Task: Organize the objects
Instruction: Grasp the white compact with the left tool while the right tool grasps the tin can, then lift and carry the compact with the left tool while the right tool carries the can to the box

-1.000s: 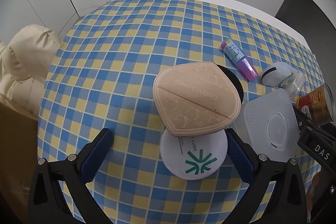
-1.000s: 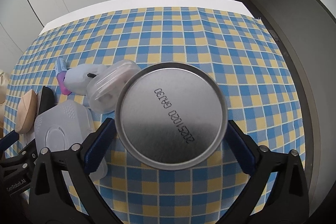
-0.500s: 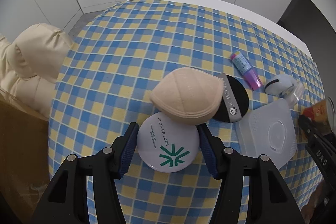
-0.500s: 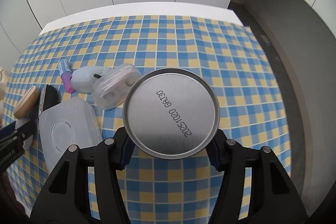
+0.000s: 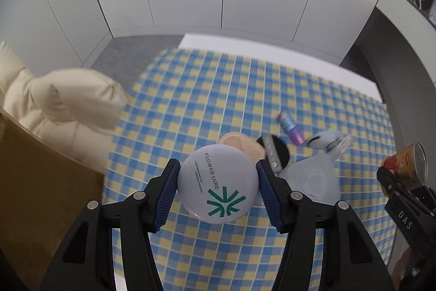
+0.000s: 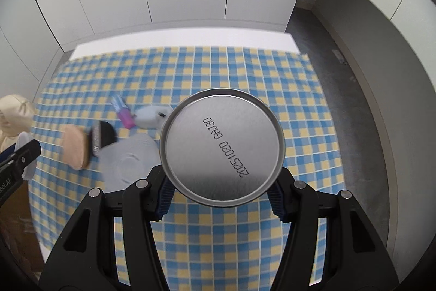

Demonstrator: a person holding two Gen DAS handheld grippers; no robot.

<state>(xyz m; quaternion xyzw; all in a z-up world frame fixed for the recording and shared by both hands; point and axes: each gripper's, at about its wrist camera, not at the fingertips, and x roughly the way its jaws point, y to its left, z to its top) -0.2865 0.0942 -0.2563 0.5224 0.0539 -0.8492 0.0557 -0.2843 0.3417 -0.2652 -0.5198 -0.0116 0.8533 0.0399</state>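
Right now you are in the lifting step: each claw has one thing and both are up off the surface (image 5: pixel 207 89) with the blue and yellow checked cloth. Your left claw (image 5: pixel 217 187) is squeezed tight on the round white powder case (image 5: pixel 217 186), one blue pad on each side. Your right claw (image 6: pixel 221 191) is squeezed tight on the tin can (image 6: pixel 222 147), and you see its shiny flat end with the printed numbers. Left on the surface are the tan puff (image 5: pixel 241 144), the black puff (image 5: pixel 273 152), the little purple tube (image 5: pixel 290 126) farther back, and the clear plastic box (image 5: pixel 313 177) nearer to you on the right. I think the next move is to carry both things to where they belong; that spot does not show here. Keep both squeezes firm, because a round case and a round can may slip. Keep your two claws apart as you go.
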